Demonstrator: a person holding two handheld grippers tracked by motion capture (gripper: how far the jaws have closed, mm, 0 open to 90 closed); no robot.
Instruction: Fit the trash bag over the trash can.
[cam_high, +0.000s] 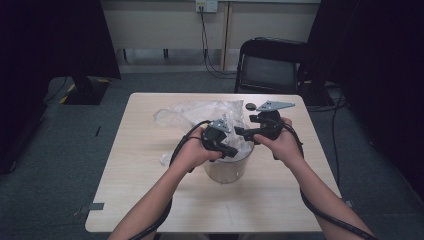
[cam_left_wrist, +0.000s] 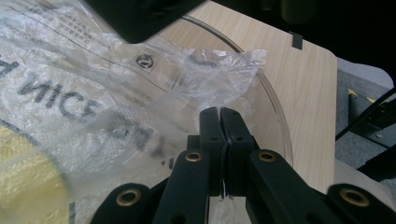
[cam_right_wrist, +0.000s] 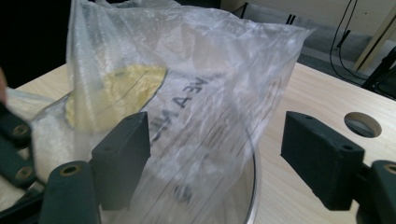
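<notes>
A person stands at a pale wooden table (cam_high: 150, 200), holding a black gripper in each hand over a round, clear plastic tub (cam_high: 226, 170) that sits near the middle of the tabletop. A thin, crinkly see-through plastic bag (cam_high: 200, 112) with dark printed lettering is draped into and over the tub, its loose end spilling across the table behind. Something yellow and soft-looking (cam_right_wrist: 116, 88) shows through the film inside the tub.

The left gripper (cam_left_wrist: 219, 116) has its two blocky black jaws pressed tight together, pinching a wrinkled edge of the bag at the tub's curved rim (cam_left_wrist: 275, 107). The film puckers into sharp creases where it is caught.

The right gripper (cam_right_wrist: 215, 154) has its jaws standing wide apart; the bag's glossy sheet rises between and beyond them, but neither pad presses on it. A round hole (cam_right_wrist: 362, 124) is cut in the tabletop nearby. A dark folding chair (cam_high: 270, 65) stands past the table's far edge on grey carpet.
</notes>
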